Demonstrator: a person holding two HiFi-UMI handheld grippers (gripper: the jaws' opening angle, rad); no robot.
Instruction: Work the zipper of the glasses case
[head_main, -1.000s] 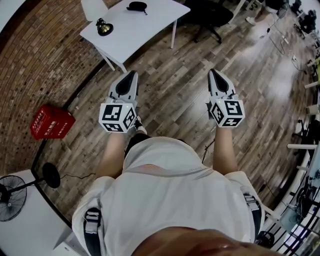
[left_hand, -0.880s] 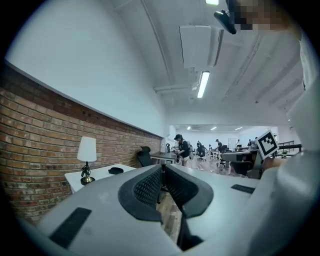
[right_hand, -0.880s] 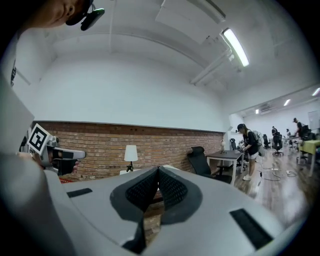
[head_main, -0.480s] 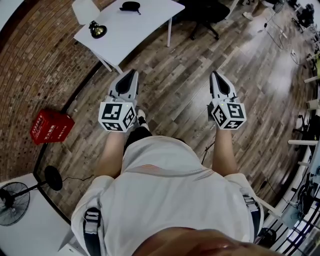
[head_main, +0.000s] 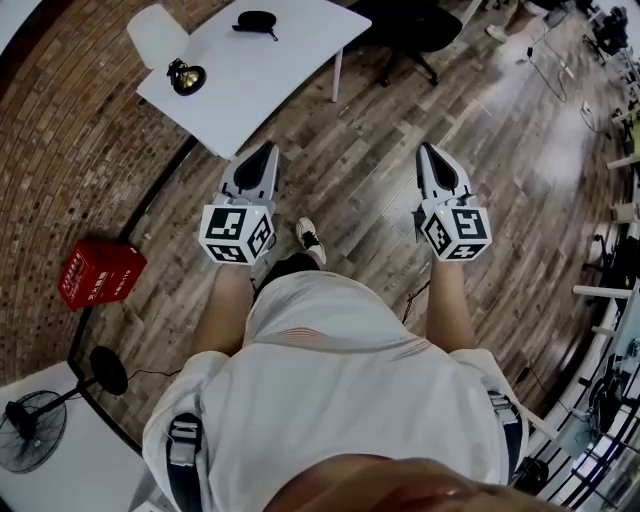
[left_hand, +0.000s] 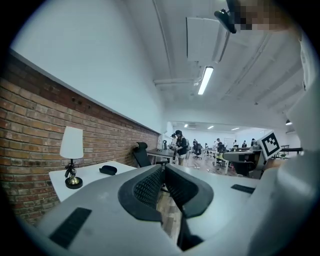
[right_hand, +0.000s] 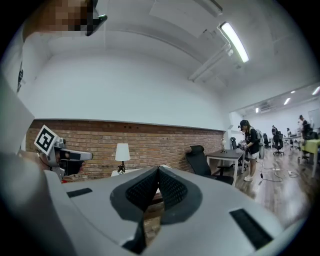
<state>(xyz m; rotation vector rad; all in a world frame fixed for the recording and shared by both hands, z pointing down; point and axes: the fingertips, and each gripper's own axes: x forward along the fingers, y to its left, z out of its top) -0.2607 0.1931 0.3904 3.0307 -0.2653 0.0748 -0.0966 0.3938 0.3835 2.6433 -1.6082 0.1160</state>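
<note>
Over the floor (head_main: 370, 200), left gripper (head_main: 266, 150) and right gripper (head_main: 428, 150) point forward, jaws pressed together.

This is an open-plan office. A long brick wall (head_main: 60, 150) runs beside a wood-plank floor (head_main: 370, 200). Against the wall stand a white table (head_main: 270, 70) with a small lamp (left_hand: 71, 150) and a black swivel chair (head_main: 415, 30). Further down the room are rows of desks (left_hand: 240, 156) with people seated and standing at them, one person (right_hand: 248, 142) working at a desk. Strip lights (left_hand: 205, 80) hang from the white ceiling, and a standing fan (head_main: 30, 437) occupies a corner.
</note>
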